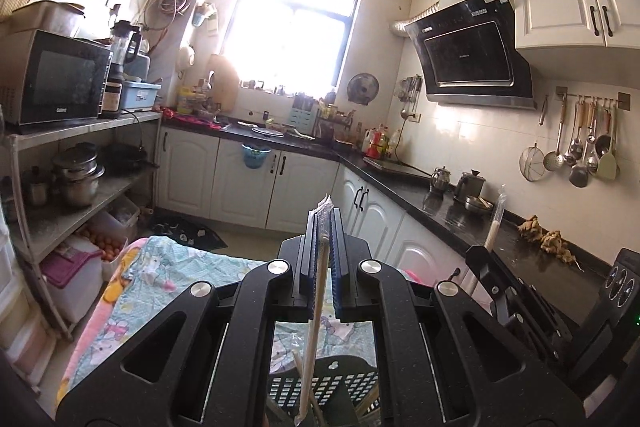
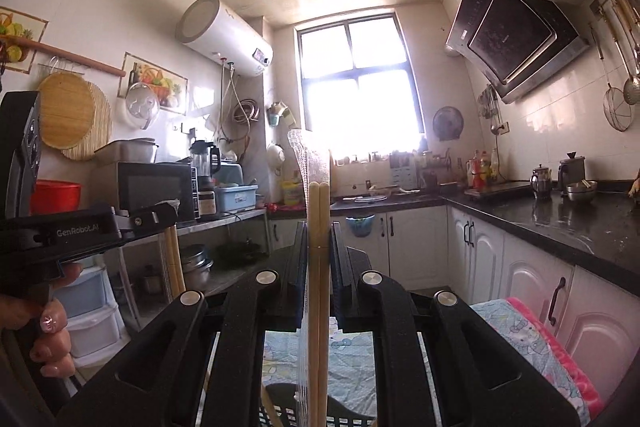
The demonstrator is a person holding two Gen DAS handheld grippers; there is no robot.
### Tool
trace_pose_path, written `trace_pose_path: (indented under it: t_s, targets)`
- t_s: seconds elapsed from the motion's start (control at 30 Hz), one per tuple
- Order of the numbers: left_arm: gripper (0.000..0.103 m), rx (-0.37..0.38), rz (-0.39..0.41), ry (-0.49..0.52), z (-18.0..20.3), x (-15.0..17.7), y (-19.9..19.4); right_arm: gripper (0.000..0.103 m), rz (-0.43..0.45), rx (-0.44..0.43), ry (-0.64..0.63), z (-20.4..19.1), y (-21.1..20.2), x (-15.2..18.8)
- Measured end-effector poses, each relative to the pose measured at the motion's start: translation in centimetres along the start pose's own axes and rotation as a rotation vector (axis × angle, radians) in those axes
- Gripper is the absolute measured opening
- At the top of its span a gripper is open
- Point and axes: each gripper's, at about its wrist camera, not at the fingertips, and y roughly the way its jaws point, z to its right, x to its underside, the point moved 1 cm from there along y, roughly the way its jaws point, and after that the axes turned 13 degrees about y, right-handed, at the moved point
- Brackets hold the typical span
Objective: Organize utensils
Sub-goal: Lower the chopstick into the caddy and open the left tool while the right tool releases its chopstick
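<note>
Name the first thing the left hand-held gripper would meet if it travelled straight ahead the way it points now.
Probably the white cabinet doors under the black countertop. The left hand-held gripper, shut on wrapped chopsticks, points across open floor towards them; depth is uncertain.

Wrapped chopsticks: lower ends cut off by bottom edge. Black basket: mostly hidden behind the left gripper. Window: glare-washed, outside unreadable. Hanging utensils: cropped at right edge. Hand: partly out of frame.
</note>
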Motion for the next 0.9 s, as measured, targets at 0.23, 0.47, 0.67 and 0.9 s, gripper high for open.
trace_pose_path:
  t_s: [0.23, 0.47, 0.67, 0.9]
  targets:
    - [0.003, 0.005, -0.013, -0.002, -0.3, 1.7, 1.2, 0.011, -0.008, 0.031, -0.009, 0.5, 1.0, 1.8]
    - [0.003, 0.01, -0.025, 0.019, 0.1, 3.3, 1.9, 0.011, -0.032, 0.041, -0.02, 0.6, 1.6, 3.5]
    - [0.003, 0.017, -0.033, 0.031, 0.5, 4.3, 2.3, 0.011, -0.049, 0.054, -0.02, 0.8, 2.0, 4.6]
    - [0.003, 0.026, -0.058, 0.023, 0.5, 5.2, 2.7, 0.012, -0.08, 0.07, 0.007, 1.2, 2.6, 5.3]
